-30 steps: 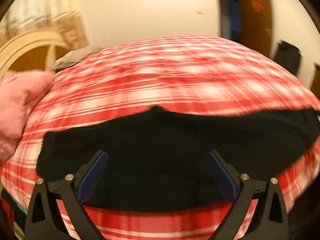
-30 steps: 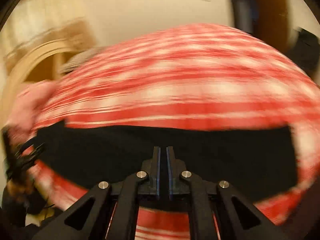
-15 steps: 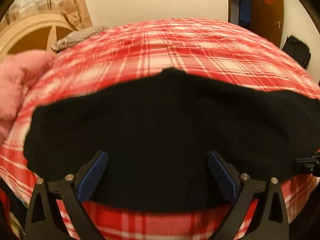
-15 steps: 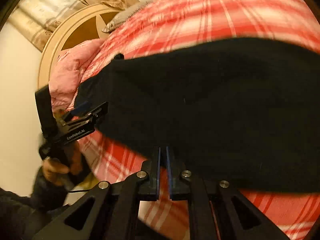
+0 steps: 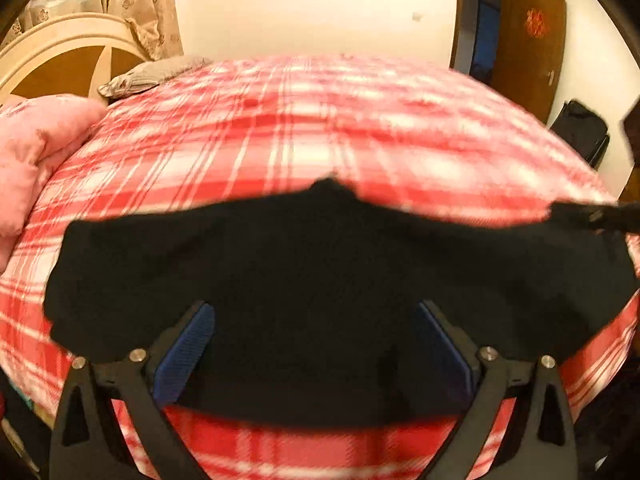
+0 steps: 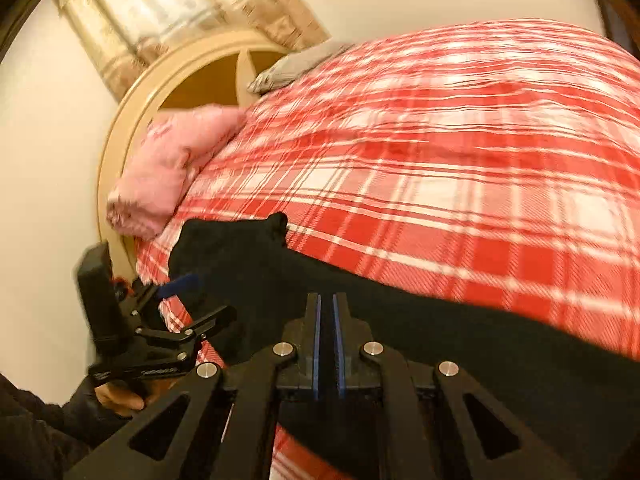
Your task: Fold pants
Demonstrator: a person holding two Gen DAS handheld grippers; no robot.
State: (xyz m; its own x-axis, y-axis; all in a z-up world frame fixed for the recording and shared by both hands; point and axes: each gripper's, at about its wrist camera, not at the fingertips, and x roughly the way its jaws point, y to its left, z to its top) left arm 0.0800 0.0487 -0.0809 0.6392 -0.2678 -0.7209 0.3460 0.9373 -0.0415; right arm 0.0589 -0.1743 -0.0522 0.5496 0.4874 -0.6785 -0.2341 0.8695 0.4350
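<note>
Compared with half a second ago, the pants (image 5: 320, 280) are lying lower in the left wrist view, showing more of the red plaid bed (image 5: 304, 128) beyond them, and the right gripper's view is swinging up so the bed fills its far right side.

The left gripper (image 5: 316, 344) is hanging with its jaws spread wide, the blue pads (image 5: 188, 348) standing well apart over the black cloth and pinching nothing; whether they are touching the fabric is hard to tell. The right gripper (image 6: 328, 320) is showing its jaws pressed nearly together with only a thin slit between the blue strips. Dark cloth is lying right behind them, but whether any of it is caught in the slit cannot be made out.

The pants are lying spread across the near edge of the bed, a small peak of fabric (image 6: 276, 224) poking up on the far side. The pink pillow (image 6: 172, 164) is sitting at the far left by the headboard (image 6: 132, 120). Both views are blurring, and the pants' right end is running out of sight behind the gripper frame.
</note>
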